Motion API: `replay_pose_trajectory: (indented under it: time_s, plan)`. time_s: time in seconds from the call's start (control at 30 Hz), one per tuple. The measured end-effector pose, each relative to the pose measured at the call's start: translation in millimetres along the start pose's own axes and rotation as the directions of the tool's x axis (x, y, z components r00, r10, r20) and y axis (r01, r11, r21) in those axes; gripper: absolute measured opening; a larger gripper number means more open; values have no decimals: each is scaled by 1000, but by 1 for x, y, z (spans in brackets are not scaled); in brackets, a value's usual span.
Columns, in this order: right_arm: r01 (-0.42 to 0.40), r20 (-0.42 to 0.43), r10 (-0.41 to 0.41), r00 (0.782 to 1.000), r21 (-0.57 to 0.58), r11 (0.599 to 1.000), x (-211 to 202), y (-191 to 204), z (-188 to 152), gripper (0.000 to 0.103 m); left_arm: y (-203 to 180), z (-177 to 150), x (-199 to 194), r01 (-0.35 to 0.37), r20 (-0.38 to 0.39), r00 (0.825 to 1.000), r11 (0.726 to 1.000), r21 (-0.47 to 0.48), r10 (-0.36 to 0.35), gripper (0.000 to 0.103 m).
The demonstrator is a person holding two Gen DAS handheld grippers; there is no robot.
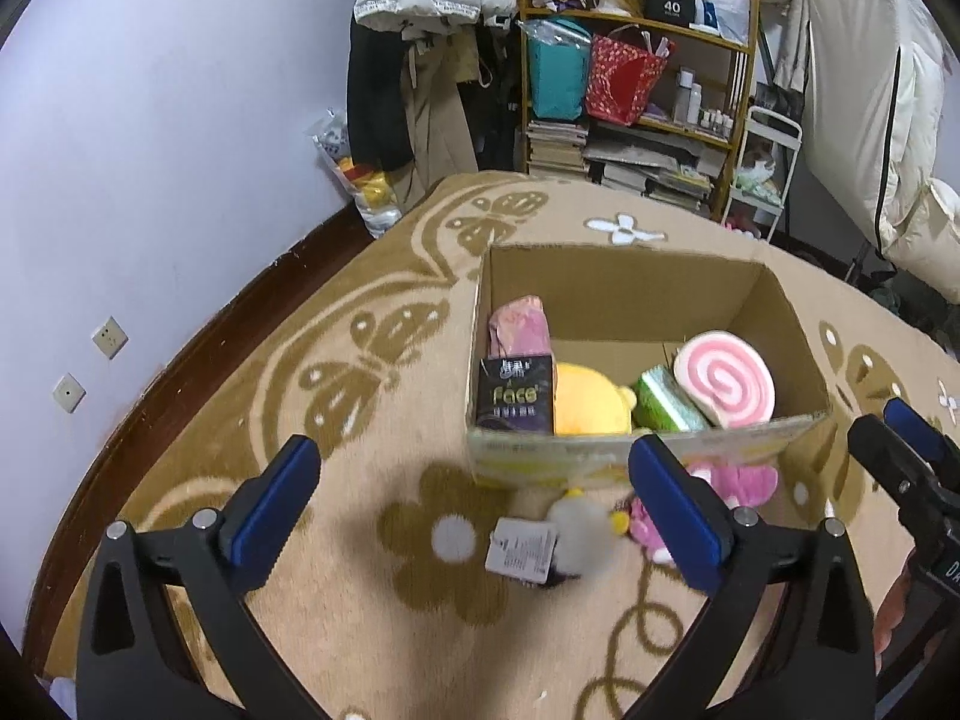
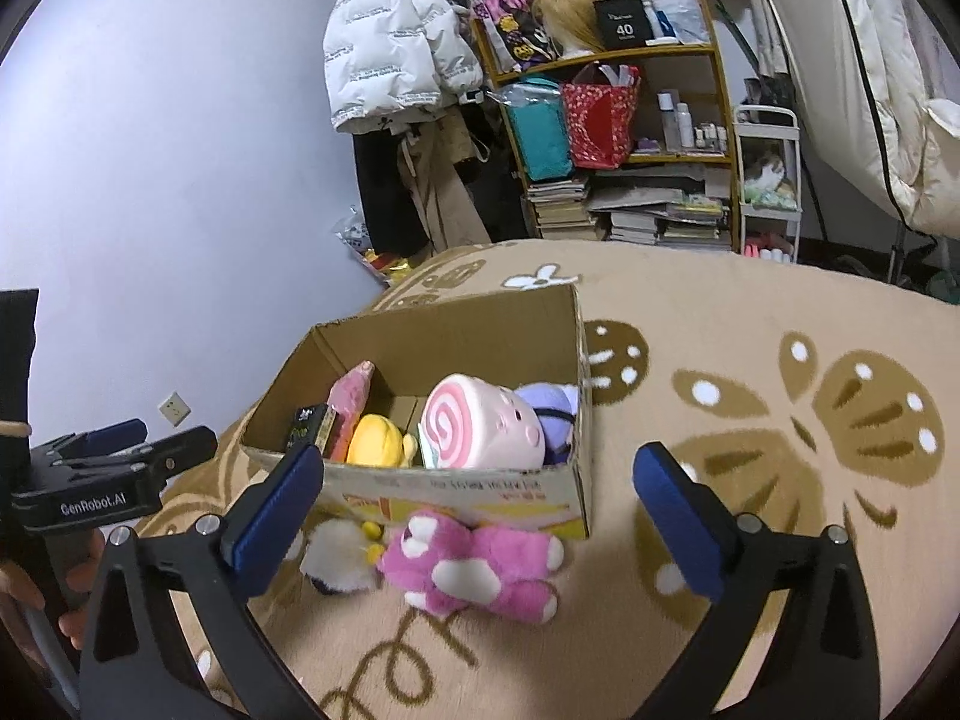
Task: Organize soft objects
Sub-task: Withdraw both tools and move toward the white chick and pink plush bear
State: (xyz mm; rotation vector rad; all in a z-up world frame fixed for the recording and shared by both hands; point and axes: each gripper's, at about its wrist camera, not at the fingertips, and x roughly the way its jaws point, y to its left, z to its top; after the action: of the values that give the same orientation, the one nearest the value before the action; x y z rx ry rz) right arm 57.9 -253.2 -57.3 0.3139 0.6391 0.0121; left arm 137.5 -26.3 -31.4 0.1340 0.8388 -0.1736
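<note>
A cardboard box [image 1: 774, 306] [image 2: 456, 324] sits on the patterned rug. It holds a pink swirl plush [image 1: 723, 378] [image 2: 480, 423], a yellow plush [image 1: 588, 399] [image 2: 375, 441], a green soft piece [image 1: 663, 402], a purple plush [image 2: 555, 414], a black "Face" pack [image 1: 516, 393] and a pink packet [image 1: 519, 324]. In front of the box lie a pink-and-white plush [image 2: 474, 564] [image 1: 744, 480] and a small white plush [image 1: 579, 531] [image 2: 339, 555] with a tag [image 1: 519, 546]. My left gripper [image 1: 474, 501] is open above the white plush. My right gripper [image 2: 480, 507] is open over the pink plush. Neither touches anything.
A butterfly-patterned rug [image 2: 780, 420] covers the surface. Behind it stand a cluttered wooden shelf [image 2: 624, 120] with bags and books, hanging coats [image 2: 390, 48], a white cart [image 2: 768, 180] and a white padded cover [image 2: 870, 90]. A person's hand [image 2: 36, 600] grips the left tool.
</note>
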Motion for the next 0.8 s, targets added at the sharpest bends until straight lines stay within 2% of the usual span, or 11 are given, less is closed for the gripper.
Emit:
replay_pose_trajectory:
  time_s: [0.2, 0.33, 0.47, 0.8]
  plan:
    - [-2, -30, 3, 1000, 24, 1000, -3, 2, -9, 103, -5, -10, 2, 24, -36, 999, 1000, 6, -24, 102]
    - [15, -44, -14, 999, 18, 1000, 0, 2, -12, 103, -11, -14, 6, 18, -53, 998, 999, 30, -16, 102]
    - [31, -62, -30, 998, 7, 1000, 5, 2, -16, 103, -14, -19, 13, 49, -84, 995, 998, 28, -47, 102]
    - [36, -139, -32, 990, 30, 999, 24, -6, -31, 103, -15, -28, 31, 39, -128, 991, 999, 24, -35, 102]
